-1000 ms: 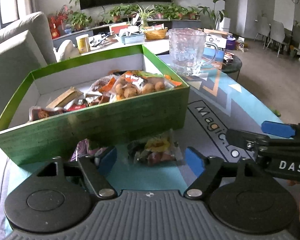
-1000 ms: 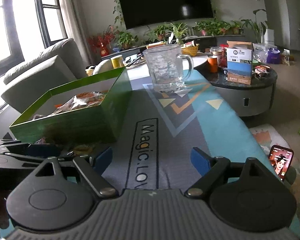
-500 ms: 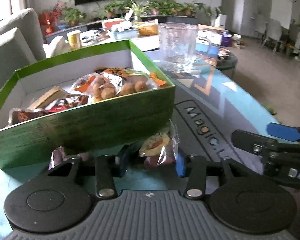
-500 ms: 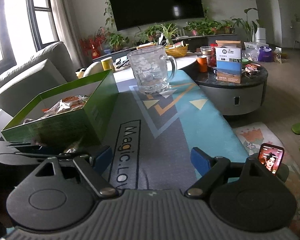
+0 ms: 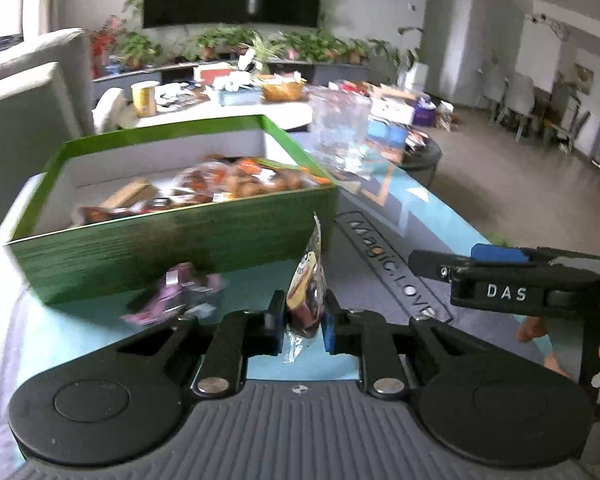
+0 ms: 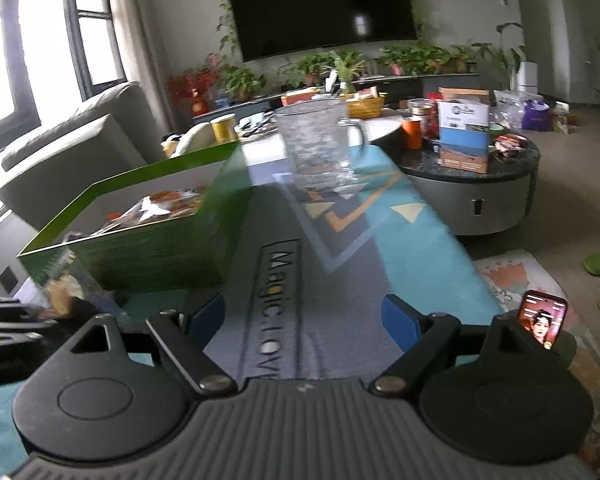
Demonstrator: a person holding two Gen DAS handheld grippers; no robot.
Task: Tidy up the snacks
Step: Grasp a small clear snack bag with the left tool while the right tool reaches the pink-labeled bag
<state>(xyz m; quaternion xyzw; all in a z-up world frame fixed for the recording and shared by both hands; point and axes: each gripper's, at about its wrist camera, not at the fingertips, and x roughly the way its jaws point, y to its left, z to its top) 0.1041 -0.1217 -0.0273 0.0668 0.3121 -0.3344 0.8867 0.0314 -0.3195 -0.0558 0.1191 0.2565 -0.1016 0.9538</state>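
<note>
My left gripper (image 5: 303, 326) is shut on a clear snack packet (image 5: 306, 284) with yellow and dark contents, held upright above the table just in front of the green box (image 5: 172, 248). The box holds several wrapped snacks (image 5: 236, 180). A pink-purple snack packet (image 5: 176, 292) lies on the table against the box's front wall. My right gripper (image 6: 304, 316) is open and empty over the "Magic.LOVE" mat, to the right of the box (image 6: 148, 248). The held packet also shows in the right wrist view (image 6: 66, 284).
A glass mug (image 6: 320, 144) stands on the mat (image 6: 276, 304) beyond the box. A round side table (image 6: 472, 184) with boxes and cups is to the right. A sofa (image 6: 72, 148) is on the left. A phone (image 6: 542, 318) sits at the right.
My left gripper closed on the clear snack packet and lifted it off the table, turning it upright. The right gripper stayed open and shifted only slightly.
</note>
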